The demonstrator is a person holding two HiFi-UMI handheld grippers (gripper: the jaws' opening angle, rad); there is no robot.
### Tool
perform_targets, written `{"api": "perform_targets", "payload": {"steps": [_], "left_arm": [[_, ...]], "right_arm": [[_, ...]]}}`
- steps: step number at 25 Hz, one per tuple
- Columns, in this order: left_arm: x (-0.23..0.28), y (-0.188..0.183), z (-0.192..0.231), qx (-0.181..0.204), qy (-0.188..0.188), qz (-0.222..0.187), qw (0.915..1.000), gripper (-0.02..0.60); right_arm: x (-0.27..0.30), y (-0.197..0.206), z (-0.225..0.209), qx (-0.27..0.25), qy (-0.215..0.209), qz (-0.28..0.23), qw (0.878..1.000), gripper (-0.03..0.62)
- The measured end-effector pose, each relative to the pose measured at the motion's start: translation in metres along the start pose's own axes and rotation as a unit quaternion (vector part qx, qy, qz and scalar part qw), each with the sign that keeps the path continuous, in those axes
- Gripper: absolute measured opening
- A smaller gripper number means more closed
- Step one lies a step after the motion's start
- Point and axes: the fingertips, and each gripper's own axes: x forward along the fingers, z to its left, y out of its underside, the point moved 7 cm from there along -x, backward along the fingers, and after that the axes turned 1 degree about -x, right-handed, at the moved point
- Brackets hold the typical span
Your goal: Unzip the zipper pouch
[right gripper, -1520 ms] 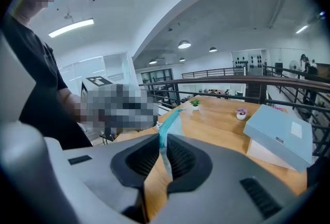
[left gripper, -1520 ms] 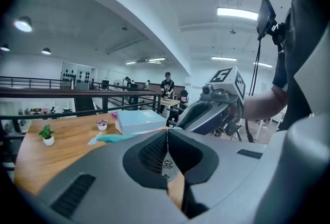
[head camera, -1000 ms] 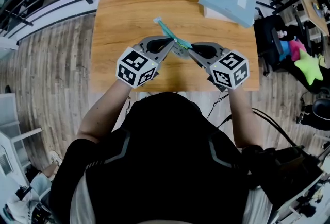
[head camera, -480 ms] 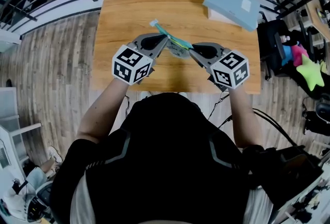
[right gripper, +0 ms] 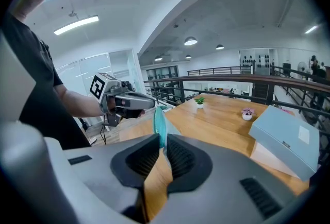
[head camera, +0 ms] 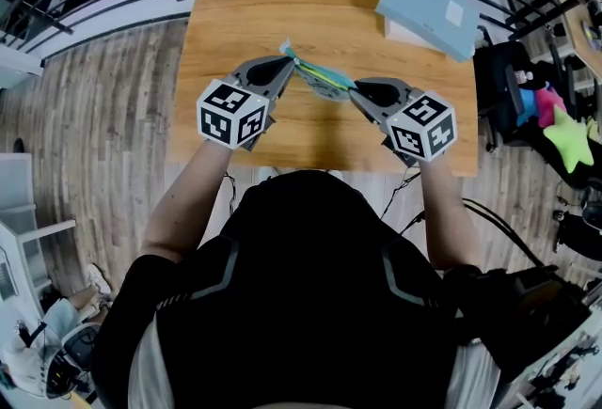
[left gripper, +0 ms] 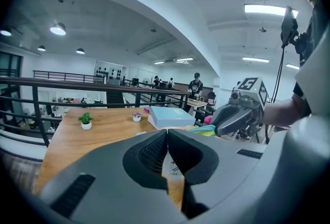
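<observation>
While the right claw (head camera: 354, 90) clamps the zipper pouch (head camera: 322, 76) over the desk (head camera: 282, 3), the left claw (head camera: 290, 64), pinched shut at its left end, should pull straight leftward.

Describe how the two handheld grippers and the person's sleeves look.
Both the left gripper and right gripper have smooth grey tapered jaws lined with black ribbed pads. Each carries a white cube printed with black square markers. The person wears a black short-sleeved top with grey shoulder stripes.
</observation>
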Motion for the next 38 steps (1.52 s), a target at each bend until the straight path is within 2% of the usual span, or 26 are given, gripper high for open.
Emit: {"api": "perform_targets", "payload": {"steps": [9,17,29,35,38], "left_arm": [[-0.009,0.004,0.024,-0.016,-0.037,0.000,0.9992,0.032],[-0.006,0.009,0.030,-0.024,-0.047,0.008,0.9986,0.032],[0.033,0.014,0.068,-0.021,-0.071,0.042,0.9964,0.032],[0.047,0.000,0.085,0.005,-0.080,0.033,0.9962,0.032],[0.053,0.002,0.091,0.020,-0.078,0.046,0.9957,0.032]], "right_arm": [[-0.002,0.005,-0.007,0.008,0.006,0.004,1.000,0.054],[0.003,0.008,-0.016,0.011,0.005,0.010,1.000,0.054],[0.055,0.006,-0.073,-0.013,0.024,0.053,0.998,0.054],[0.078,-0.007,-0.107,-0.022,0.042,0.047,0.998,0.054],[0.089,-0.007,-0.120,-0.031,0.044,0.042,0.998,0.055]]}}
